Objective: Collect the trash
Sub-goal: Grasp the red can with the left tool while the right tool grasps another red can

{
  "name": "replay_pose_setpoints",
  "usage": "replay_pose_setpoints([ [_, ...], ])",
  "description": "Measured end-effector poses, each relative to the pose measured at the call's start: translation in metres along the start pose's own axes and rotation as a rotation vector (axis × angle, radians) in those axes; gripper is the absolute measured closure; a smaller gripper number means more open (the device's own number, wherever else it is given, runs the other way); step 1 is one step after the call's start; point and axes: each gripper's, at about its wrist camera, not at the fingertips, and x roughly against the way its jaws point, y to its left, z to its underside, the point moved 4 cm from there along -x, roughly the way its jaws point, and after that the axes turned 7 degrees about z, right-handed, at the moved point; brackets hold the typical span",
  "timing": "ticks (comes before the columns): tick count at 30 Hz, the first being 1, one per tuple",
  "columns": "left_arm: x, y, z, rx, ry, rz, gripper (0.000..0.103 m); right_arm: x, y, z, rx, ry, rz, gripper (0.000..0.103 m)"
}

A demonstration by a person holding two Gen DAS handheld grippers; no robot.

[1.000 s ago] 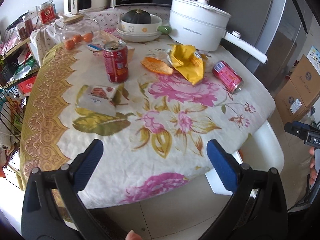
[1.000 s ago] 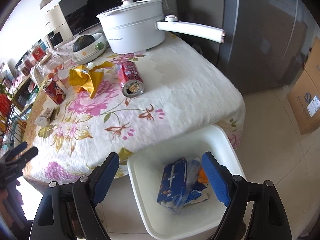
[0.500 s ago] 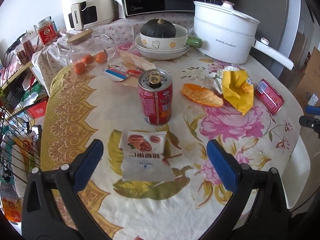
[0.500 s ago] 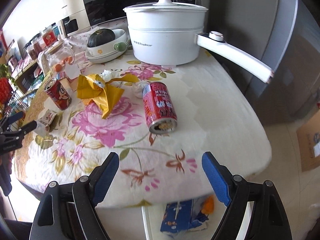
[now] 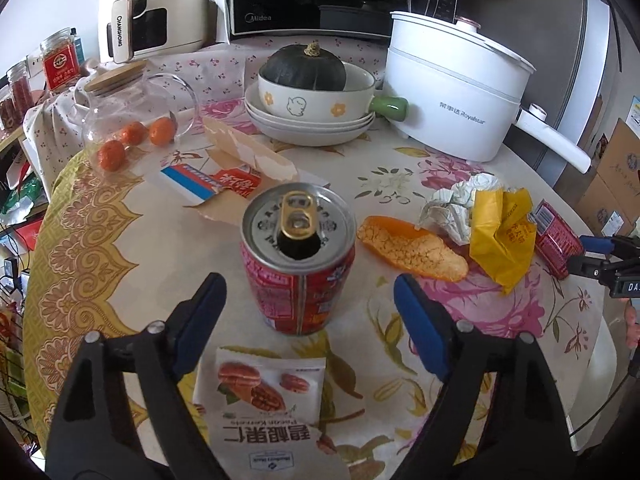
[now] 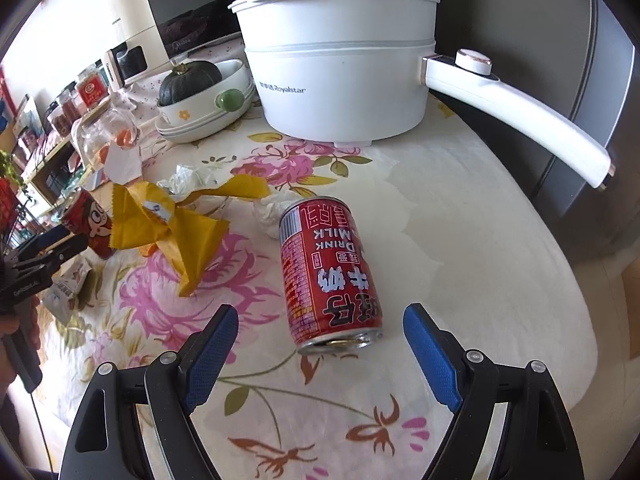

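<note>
both claws gape wide to straddle their targets: the left gripper (image 5: 306, 316) frames the upright can (image 5: 298, 260) mid-frame, the right gripper (image 6: 320, 344) the toppled can (image 6: 330, 276) at centre.

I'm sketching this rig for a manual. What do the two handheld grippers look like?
Both the left gripper and right gripper are alike: black angular plastic frames with silver rivets, and two fingers faced with textured blue pads. No sleeves visible.

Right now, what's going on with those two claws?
Left gripper open around upright can. Right gripper open before tipped milk can. Nothing gripped.
</note>
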Motion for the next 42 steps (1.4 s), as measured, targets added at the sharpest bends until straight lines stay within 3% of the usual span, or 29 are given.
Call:
replay_pose_setpoints([
  [2, -0.005, 0.0, -0.001, 0.008, -0.002, 0.009, 0.028, -0.005, 0.0, 0.001, 0.003, 0.002, 0.001, 0.018],
  [5, -0.009, 0.001, -0.003, 0.024, -0.008, 0.011, 0.039, -0.009, 0.0, 0.003, 0.002, 0.007, 0.001, 0.028],
  [7, -0.008, 0.001, -0.004, 0.028, -0.012, 0.019, 0.048, -0.009, 0.0, 0.005, 0.003, 0.01, 0.0, 0.041],
  [9, -0.008, 0.001, -0.004, 0.035, -0.005, 0.024, 0.048, -0.008, -0.001, 0.006, 0.005, 0.008, 0.004, 0.048],
  [25, 0.044, -0.038, 0.002, 0.046, -0.003, 0.077, 0.048, 0.066, 0.014, 0.016, 0.07, -0.046, 0.016, 0.049],
  [42, 0.113, -0.125, 0.039, -0.006, 0.004, 0.216, 0.048, 0.147, 0.0, 0.075, 0.007, -0.048, 0.01, 0.049],
])
